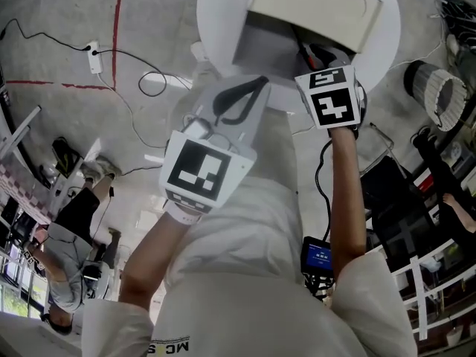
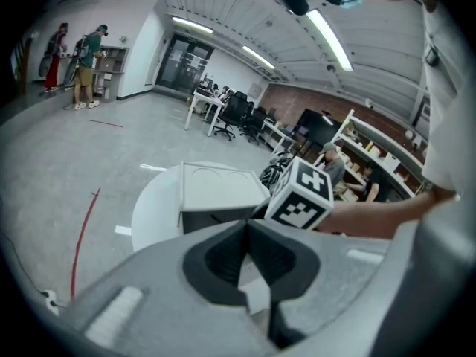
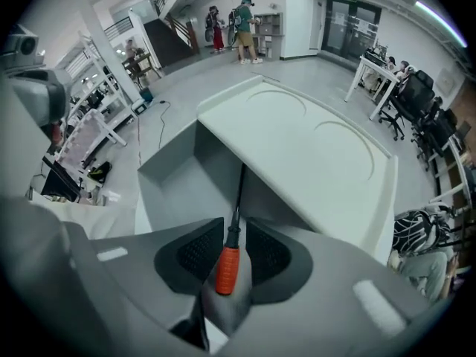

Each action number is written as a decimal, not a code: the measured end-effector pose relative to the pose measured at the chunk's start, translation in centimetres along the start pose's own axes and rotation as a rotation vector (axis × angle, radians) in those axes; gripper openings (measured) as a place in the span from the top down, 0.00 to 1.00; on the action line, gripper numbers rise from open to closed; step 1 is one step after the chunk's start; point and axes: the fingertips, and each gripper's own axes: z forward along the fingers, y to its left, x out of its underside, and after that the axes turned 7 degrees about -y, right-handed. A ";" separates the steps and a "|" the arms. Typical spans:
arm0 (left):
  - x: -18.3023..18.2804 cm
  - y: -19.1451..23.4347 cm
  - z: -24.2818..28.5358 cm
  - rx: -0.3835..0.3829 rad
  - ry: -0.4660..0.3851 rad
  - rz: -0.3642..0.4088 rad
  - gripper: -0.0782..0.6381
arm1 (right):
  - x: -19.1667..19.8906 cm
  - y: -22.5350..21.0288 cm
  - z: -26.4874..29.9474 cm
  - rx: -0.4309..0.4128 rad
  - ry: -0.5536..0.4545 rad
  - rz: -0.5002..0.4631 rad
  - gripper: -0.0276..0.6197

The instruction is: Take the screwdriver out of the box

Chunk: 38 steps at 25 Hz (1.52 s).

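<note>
In the head view, a bystander (image 1: pixel 67 244) is at eight o'clock, and a white power strip (image 1: pixel 94 56) lies at ten o'clock, just right of it a red floor line (image 1: pixel 119 21).

Left of centre, the left gripper (image 1: pixel 249 91) points toward twelve o'clock, its tips at the near edge of the round white table (image 1: pixel 212 21). In the left gripper view its jaw tips meet, with nothing between them.

The box (image 1: pixel 320 6) sits on the table at twelve o'clock. Its cream lid (image 3: pixel 312 147) is tilted open above the grey inside.

Just right of centre, a marker cube (image 1: pixel 333 95) tops the right gripper (image 3: pixel 234 233), which points steeply down at the mouth of the box. In the right gripper view its jaws stand a narrow gap apart, and the screwdriver (image 3: pixel 227 270) fills that gap. The pads press on either side of the top of its orange handle. The black shaft runs on toward twelve o'clock, into the box, where its tip passes out of sight under the lid's edge.

At five o'clock in the head view, a small black device (image 1: pixel 320 255) with a blue screen hangs beside the person's right forearm.
</note>
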 end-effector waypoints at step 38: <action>-1.5 -3.8 -4.5 0.003 -0.058 0.065 0.89 | -2.3 3.8 -7.2 0.017 -0.102 -0.170 0.86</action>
